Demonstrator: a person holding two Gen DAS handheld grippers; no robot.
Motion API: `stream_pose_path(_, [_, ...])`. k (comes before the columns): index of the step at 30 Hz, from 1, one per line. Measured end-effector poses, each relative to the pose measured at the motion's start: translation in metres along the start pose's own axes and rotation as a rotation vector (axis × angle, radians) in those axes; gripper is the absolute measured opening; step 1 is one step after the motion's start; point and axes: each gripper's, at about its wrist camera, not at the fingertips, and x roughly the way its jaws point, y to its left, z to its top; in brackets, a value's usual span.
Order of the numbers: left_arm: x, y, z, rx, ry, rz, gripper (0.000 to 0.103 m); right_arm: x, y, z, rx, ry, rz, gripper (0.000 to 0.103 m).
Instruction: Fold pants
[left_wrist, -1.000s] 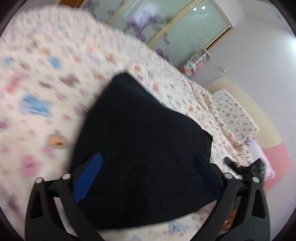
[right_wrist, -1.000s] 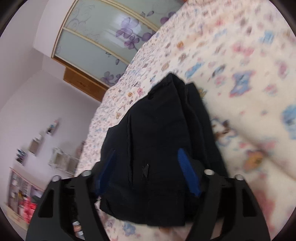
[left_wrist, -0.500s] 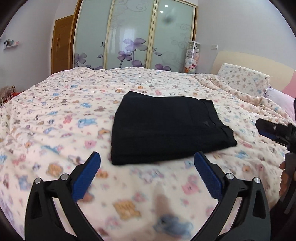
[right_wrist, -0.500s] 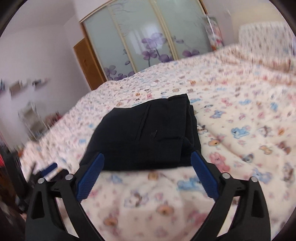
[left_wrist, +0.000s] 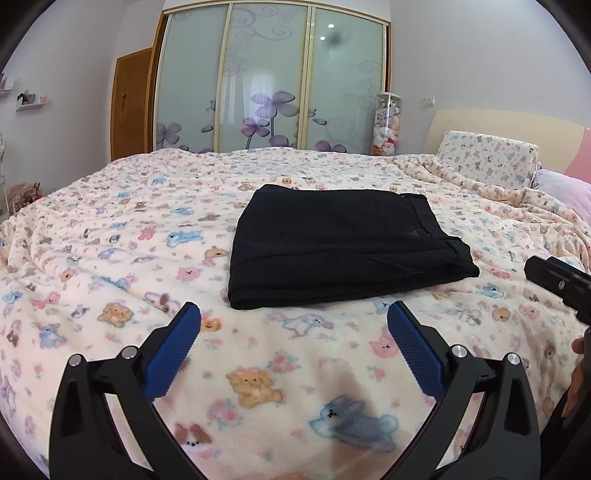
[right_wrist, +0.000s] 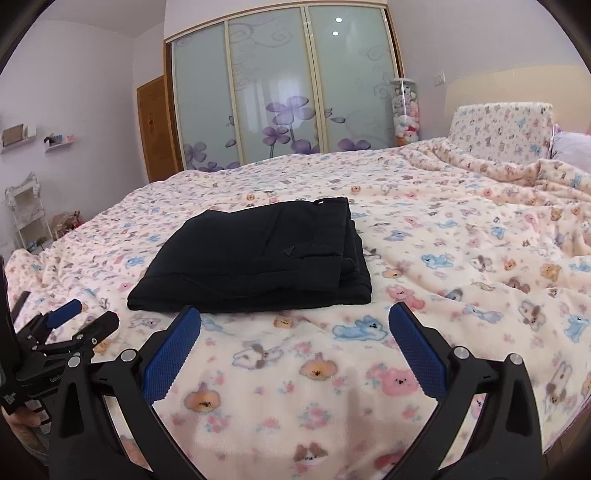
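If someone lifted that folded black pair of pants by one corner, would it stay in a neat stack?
Probably not. The black pants are soft cloth in loose layers, visible at the near edge, so they would likely droop and unfold. They look light and should neither roll nor tip. The fleecy blanket would likely drag against a push.

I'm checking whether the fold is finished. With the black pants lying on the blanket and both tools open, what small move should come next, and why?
Probably none beyond keeping both tools clear. The black pants lie as a compact folded rectangle on the bear-print blanket, edges stacked. The left tool and right tool are open, empty and short of the cloth, so the fold looks done.
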Motion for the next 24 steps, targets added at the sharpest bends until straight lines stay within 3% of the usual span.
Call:
stream_pose_path(11, [0.004, -0.005, -0.004, 0.025, 0.000, -0.005, 0.101, 0.009, 0.019, -0.009, -0.085, -0.025, -0.085, 0.102])
stream_pose_path(18, [0.010, -0.009, -0.007, 0.043, 0.040, 0.026, 0.101, 0.010, 0.030, -0.014, -0.138, -0.051, -0.170, 0.102])
stream_pose_path(24, [0.011, -0.008, -0.007, 0.039, 0.043, 0.033, 0.101, 0.009, 0.030, -0.015, -0.133, -0.063, -0.182, 0.102])
